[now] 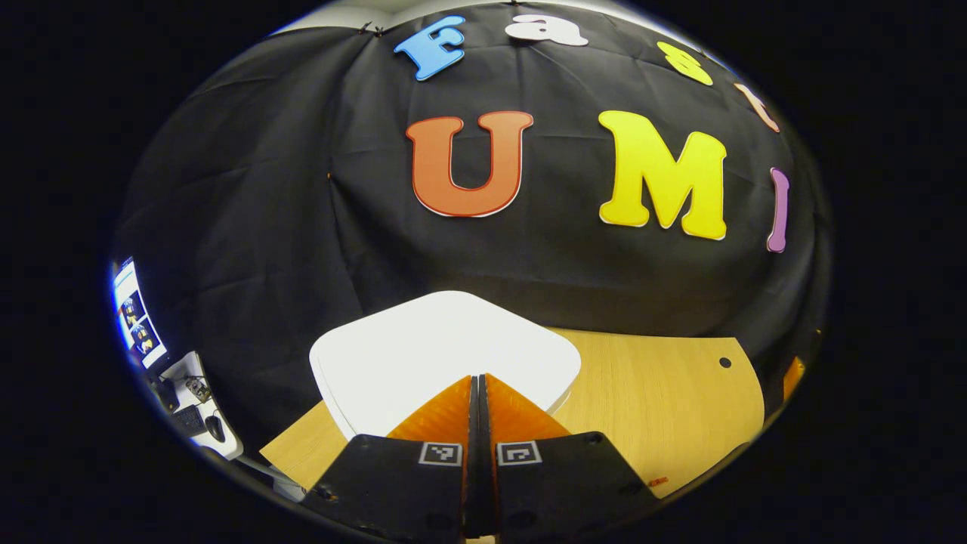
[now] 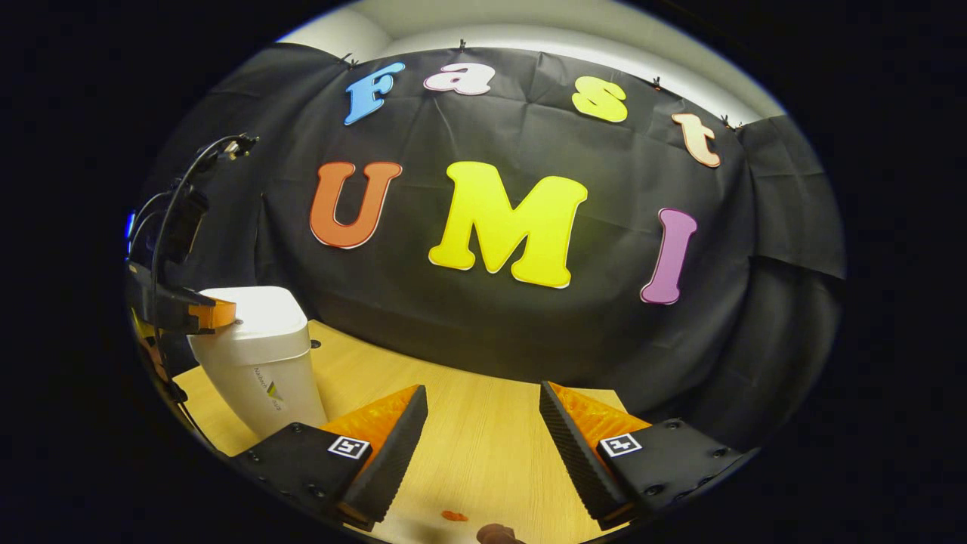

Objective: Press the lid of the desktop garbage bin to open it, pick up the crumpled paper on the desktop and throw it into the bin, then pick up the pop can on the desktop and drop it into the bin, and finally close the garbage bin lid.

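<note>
Over the white lid [image 1: 446, 347] of the garbage bin [image 2: 261, 363], the left gripper [image 1: 478, 381] sits clenched, empty — the closing press looks in hand. Far right over the desktop [image 2: 483, 446], the right gripper [image 2: 483, 431] gapes, released — next, push down.

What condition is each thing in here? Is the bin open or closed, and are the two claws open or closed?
Bin lid: down, closed.
Garbage bin: upright on the table.
Left gripper: fingers together, tips over the lid; touching or not, cannot tell.
Right gripper: fingers apart, nothing between them, above the table.
</note>
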{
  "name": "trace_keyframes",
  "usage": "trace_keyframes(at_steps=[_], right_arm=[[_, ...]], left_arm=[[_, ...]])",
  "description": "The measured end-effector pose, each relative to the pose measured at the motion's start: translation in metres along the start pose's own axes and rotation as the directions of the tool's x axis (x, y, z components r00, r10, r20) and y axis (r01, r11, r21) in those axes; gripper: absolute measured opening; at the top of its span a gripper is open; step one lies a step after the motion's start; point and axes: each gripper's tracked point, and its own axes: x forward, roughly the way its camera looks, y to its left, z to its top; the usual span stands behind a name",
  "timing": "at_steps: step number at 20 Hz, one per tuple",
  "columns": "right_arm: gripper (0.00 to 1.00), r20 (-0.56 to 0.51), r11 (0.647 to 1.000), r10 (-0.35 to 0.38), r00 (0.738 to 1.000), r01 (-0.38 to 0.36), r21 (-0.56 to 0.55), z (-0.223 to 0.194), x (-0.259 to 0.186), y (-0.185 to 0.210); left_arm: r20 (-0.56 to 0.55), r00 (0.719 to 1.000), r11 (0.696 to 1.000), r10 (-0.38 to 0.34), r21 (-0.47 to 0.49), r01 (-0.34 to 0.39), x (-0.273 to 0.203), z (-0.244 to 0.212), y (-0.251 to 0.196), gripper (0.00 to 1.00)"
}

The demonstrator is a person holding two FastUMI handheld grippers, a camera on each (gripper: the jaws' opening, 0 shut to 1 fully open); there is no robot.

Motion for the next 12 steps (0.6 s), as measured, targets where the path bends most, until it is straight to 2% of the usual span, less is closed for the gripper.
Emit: trace_keyframes(at_steps=[6,12], right_arm=[[0.94,-0.004,0.999,0.034,0.999,-0.034,-0.005,-0.004,-0.004,0.005],[0.94,-0.001,0.999,0.022,1.0,-0.022,0.025,-0.007,-0.008,-0.008]], left_arm=[[-0.016,1.0,1.0,0.014,0.004,-0.014,0.001,-0.002,0.001,0.04],[-0.024,0.999,0.999,0.039,-0.002,-0.039,-0.007,0.002,0.003,0.03]])
